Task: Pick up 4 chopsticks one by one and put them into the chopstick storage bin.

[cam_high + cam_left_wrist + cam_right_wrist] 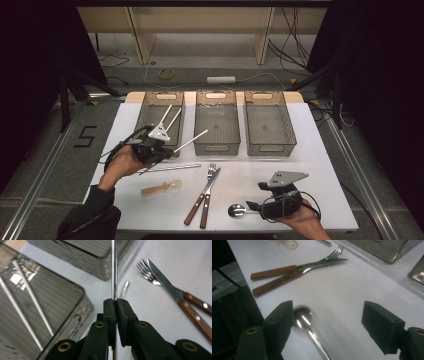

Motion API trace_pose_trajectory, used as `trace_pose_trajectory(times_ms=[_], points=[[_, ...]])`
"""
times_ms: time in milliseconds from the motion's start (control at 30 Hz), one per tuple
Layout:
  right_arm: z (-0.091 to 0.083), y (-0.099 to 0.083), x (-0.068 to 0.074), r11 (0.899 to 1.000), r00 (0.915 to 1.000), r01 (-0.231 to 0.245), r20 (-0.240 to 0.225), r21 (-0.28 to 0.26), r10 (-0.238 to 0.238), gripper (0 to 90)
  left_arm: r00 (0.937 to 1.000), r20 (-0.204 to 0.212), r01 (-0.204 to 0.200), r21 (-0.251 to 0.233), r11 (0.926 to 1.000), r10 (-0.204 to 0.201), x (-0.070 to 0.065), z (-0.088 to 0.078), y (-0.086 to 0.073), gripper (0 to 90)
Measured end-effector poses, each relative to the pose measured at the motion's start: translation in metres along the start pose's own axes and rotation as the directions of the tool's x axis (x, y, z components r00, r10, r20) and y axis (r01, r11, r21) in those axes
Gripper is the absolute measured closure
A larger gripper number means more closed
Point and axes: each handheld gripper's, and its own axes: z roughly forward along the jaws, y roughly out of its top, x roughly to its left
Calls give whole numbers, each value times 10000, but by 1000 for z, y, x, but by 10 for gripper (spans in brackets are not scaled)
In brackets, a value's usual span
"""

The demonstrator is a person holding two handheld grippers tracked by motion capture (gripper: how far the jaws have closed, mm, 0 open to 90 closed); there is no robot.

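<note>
My left gripper [169,151] hangs over the table's left side, in front of the left bin [161,100], shut on a thin metal chopstick [192,140] that points toward the middle bin [215,145]. In the left gripper view the chopstick [114,275] runs straight up from between the pressed jaws [116,302]. Two more metal chopsticks [30,295] lie in the left bin. A further one [172,167] lies on the table. My right gripper [329,315] rests open at the front right, a metal spoon [303,317] lying between its jaws, close to the left one.
A wooden-handled fork [207,192] and knife [200,197] lie crossed at the front middle. A pale translucent spoon [162,188] lies to their left. The middle bin and the right bin [268,127] look empty. The white table ends just beyond my right hand.
</note>
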Motion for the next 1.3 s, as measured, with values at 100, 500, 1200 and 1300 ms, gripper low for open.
trace_pose_trajectory(times_ms=[100, 500, 1200, 1300], points=[[-1, 1, 0, 9999, 10000, -44, 1, -94, 44, 261, 9983, -213, 532, -198, 9984, -536, 8, -2, -1, 855], [-1, 1, -2, 9996, 9999, -152, 34, -221, 153, 261, 9767, -880, 1863, -1041, 9770, -1957, 42, -10, -2, 855], [0, 0, -4, 9994, 9998, -215, -13, -263, 215, 262, 9122, -2217, 2989, -2154, 9297, -3446, 99, -6, 9, 855], [0, 0, -4, 9995, 9998, -202, -33, -227, 201, 262, 9031, -2296, 3172, -2124, 9243, -3627, 106, -1, 10, 855]])
